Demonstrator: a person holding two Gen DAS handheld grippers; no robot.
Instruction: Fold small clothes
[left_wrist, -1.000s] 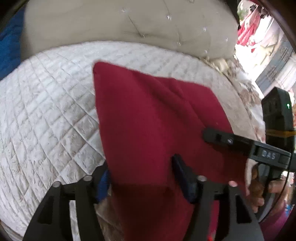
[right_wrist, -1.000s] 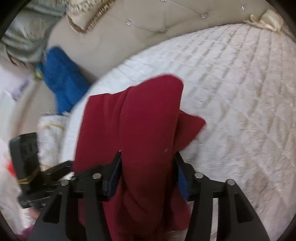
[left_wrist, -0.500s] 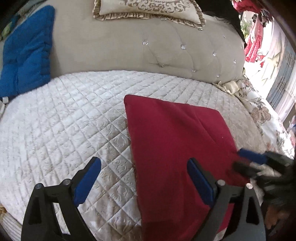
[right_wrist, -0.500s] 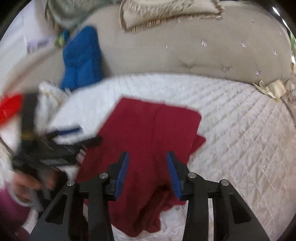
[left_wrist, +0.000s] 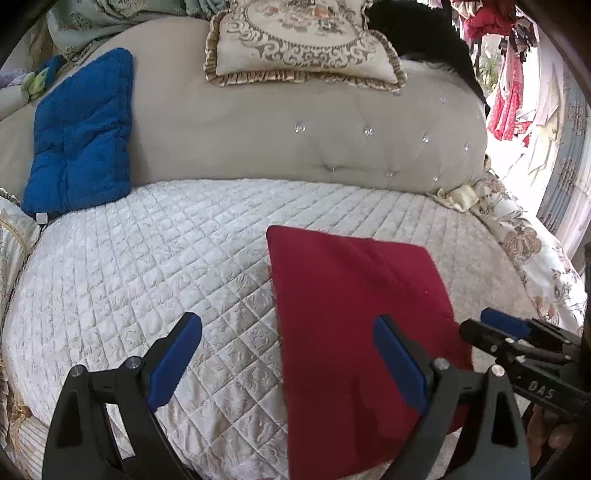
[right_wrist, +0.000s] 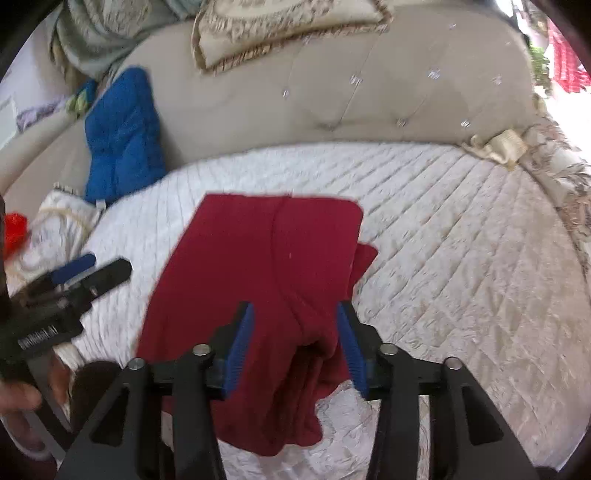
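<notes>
A dark red garment (left_wrist: 354, 314) lies folded on the white quilted bed cover (left_wrist: 147, 266), flat along its left side. In the right wrist view the red garment (right_wrist: 258, 266) has a bunched fold at its near right edge. My left gripper (left_wrist: 288, 358) hovers wide open over the garment's near left edge, and nothing sits between its blue pads (left_wrist: 177, 354). My right gripper (right_wrist: 295, 347) hangs above the bunched near edge. Its jaws are opening, with cloth below and between them but not pressed by the pads. Each gripper shows in the other's view: right gripper (left_wrist: 491, 330), left gripper (right_wrist: 92, 271).
A padded beige headboard (left_wrist: 295, 140) curves behind the bed. A blue cushion (left_wrist: 81, 133) leans at its left, and a patterned cream pillow (left_wrist: 303, 40) rests on top. Floral bedding (left_wrist: 535, 258) drapes the right edge. Clothes hang at the far right.
Both grippers have let go of the red garment and pulled back and up. The left jaws spread wide. The garment now lies folded on the bed.
</notes>
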